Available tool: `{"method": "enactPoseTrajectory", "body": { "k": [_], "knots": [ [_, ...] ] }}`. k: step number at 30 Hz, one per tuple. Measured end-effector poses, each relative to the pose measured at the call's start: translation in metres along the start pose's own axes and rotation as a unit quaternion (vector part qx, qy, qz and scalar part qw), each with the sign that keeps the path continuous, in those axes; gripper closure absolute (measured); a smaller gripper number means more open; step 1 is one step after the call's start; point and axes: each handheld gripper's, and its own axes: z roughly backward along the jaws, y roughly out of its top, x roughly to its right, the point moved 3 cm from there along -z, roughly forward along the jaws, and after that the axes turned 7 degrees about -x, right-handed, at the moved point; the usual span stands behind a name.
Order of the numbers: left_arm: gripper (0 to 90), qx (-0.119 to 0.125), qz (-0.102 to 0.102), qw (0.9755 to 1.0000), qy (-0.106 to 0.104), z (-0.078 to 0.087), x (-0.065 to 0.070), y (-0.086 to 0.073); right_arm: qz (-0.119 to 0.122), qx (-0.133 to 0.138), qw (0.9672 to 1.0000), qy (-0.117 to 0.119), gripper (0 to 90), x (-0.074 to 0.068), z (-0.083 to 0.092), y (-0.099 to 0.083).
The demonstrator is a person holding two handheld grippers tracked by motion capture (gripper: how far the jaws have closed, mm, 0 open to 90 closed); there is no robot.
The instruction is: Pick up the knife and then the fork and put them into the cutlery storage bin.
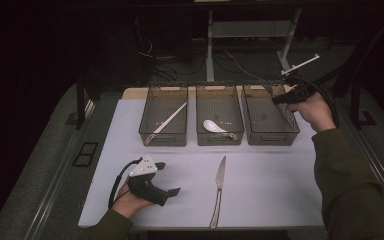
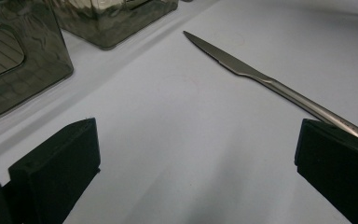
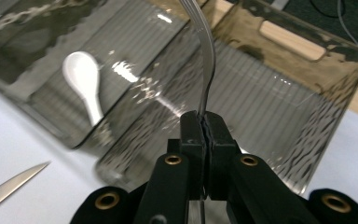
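The room beyond is dark, with cables and desk legs at the back. The table (image 1: 260, 200) is covered in white, and three smoked-plastic bins stand in a row across its far side: the left bin (image 1: 163, 122) holds what look like chopsticks, though the view is too dim to be sure, the middle bin (image 1: 219, 121) holds a white spoon (image 1: 213, 125), and the right bin (image 1: 270, 121) looks empty.

I judge the work to be sorting cutlery into bins, and I am mid-carry. My right gripper (image 3: 205, 125) is pinched tight on the thin end of a metal utensil (image 3: 207, 60), a curved handle rising from between the jaws; its far end is out of sight. I hold it above the right bin's far corner. Next I would lower it over the bin floor, level it so it clears the walls, and only then let the jaws part.

My left gripper (image 1: 167, 178) rests low on the table near the front edge, jaws spread wide with nothing between them. The knife (image 1: 219, 190) lies just right of it on the white surface, blade pointing toward the bins, likely the next piece to lift.
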Motion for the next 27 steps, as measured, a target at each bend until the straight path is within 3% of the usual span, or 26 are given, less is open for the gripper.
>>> {"method": "enactPoseTrajectory", "body": {
  "k": [4,12,21,27],
  "knots": [
    [0.0,0.002,0.003,1.0,-0.002,-0.001,0.0,0.0,-0.013,-0.01,0.9999,0.0,87.7,0.01,-0.017,0.004],
    [0.0,0.002,0.003,1.0,-0.004,0.001,0.0,-0.001,-0.033,-0.063,0.9975,-0.005,87.7,0.021,-0.058,-0.002],
    [0.0,0.0,0.001,1.0,-0.004,0.001,0.0,-0.001,-0.048,-0.112,0.9925,-0.002,87.6,0.026,-0.089,-0.016],
    [0.0,-0.002,0.0,1.0,-0.005,0.0,0.0,-0.001,-0.047,-0.123,0.9913,-0.002,87.2,0.026,-0.099,-0.02]
  ]
}}
